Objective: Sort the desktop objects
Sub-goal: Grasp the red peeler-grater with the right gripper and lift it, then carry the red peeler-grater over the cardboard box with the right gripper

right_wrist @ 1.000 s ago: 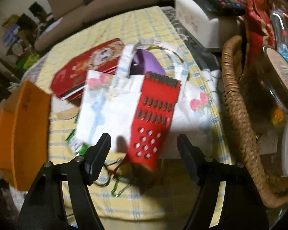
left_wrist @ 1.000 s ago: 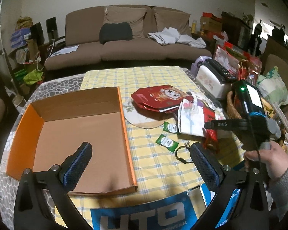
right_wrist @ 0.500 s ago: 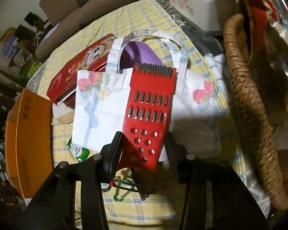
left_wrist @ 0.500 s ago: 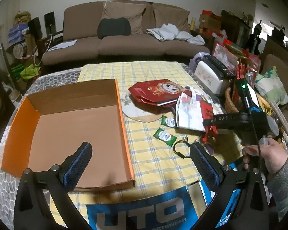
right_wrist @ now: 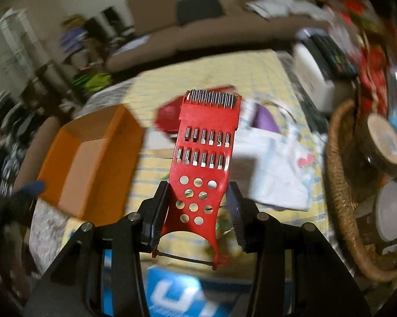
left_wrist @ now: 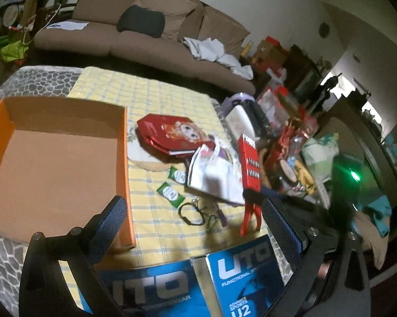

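My right gripper is shut on a red plastic grater with metal blades and holds it upright above the table. The grater also shows in the left wrist view, lifted over the white printed bag. My left gripper is open and empty, low over the table's near edge, beside the orange cardboard box. The box also shows in the right wrist view at the left.
On the yellow checked cloth lie a red gift bag, two green sachets, a black cord with clips and a blue UTO box. A wicker basket with jars stands at the right.
My right gripper closed on the red grater and lifted it off the white bag, tilting it upright. My left gripper swung a little to the right and stayed open.
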Tool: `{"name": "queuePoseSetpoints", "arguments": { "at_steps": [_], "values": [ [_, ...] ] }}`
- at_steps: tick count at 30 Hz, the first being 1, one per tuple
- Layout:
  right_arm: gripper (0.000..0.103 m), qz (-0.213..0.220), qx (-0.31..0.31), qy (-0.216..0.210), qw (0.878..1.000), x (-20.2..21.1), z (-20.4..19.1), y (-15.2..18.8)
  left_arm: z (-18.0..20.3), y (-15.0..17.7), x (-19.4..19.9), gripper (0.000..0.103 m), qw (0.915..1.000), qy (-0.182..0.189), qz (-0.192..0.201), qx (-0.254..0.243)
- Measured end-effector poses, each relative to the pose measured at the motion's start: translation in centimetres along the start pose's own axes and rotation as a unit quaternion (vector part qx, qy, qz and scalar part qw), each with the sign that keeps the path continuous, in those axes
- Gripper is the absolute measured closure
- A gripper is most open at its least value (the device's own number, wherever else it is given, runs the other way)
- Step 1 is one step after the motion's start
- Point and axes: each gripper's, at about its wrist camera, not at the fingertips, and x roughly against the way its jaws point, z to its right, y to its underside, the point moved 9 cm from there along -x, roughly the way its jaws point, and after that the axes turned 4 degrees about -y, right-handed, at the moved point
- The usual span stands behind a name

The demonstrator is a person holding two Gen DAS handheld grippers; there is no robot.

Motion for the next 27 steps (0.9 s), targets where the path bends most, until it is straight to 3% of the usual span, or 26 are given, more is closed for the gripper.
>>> {"name": "queuePoseSetpoints", "arguments": {
  "at_steps": [9, 14, 17, 18, 20, 21, 24, 27],
  "values": [
    [0.061, 0.005, 0.082, -0.057, 0.995, 2.6, -12.5, 0.0, -2.4, -2.0, 4.1, 0.003, 0.9994, -0.009, 0.028, 0.020],
    [0.061, 0.006, 0.111, -0.077, 0.991, 2.0, -18.1, 0.1, -5.7, -2.7, 4.9, 0.026, 0.9986, -0.015, 0.024, 0.045],
    [0.062, 0.001, 0.127, -0.088, 0.988, 1.2, -21.0, 0.3, -7.7, -2.7, 5.0, 0.065, 0.9962, 0.015, 0.018, 0.083],
    [0.062, -0.003, 0.131, -0.091, 0.987, 0.8, -21.7, 0.5, -8.5, -2.6, 4.8, 0.073, 0.9952, 0.018, 0.014, 0.095],
    [0.065, -0.007, 0.138, -0.092, 0.986, -0.1, -23.0, 0.6, -10.0, -2.3, 4.5, 0.079, 0.9922, 0.034, 0.011, 0.119],
    [0.070, -0.010, 0.140, -0.097, 0.985, -0.5, -23.4, 0.6, -10.7, -2.1, 4.3, 0.088, 0.9899, 0.046, 0.009, 0.134],
    [0.073, -0.026, 0.140, -0.100, 0.985, -2.4, -24.6, 0.9, -12.5, -2.0, 3.4, 0.092, 0.9835, 0.067, 0.002, 0.168],
    [0.073, -0.036, 0.137, -0.083, 0.986, -3.8, -24.0, 0.9, -14.5, -1.7, 2.6, 0.091, 0.9866, 0.024, -0.005, 0.161]
  ]
}}
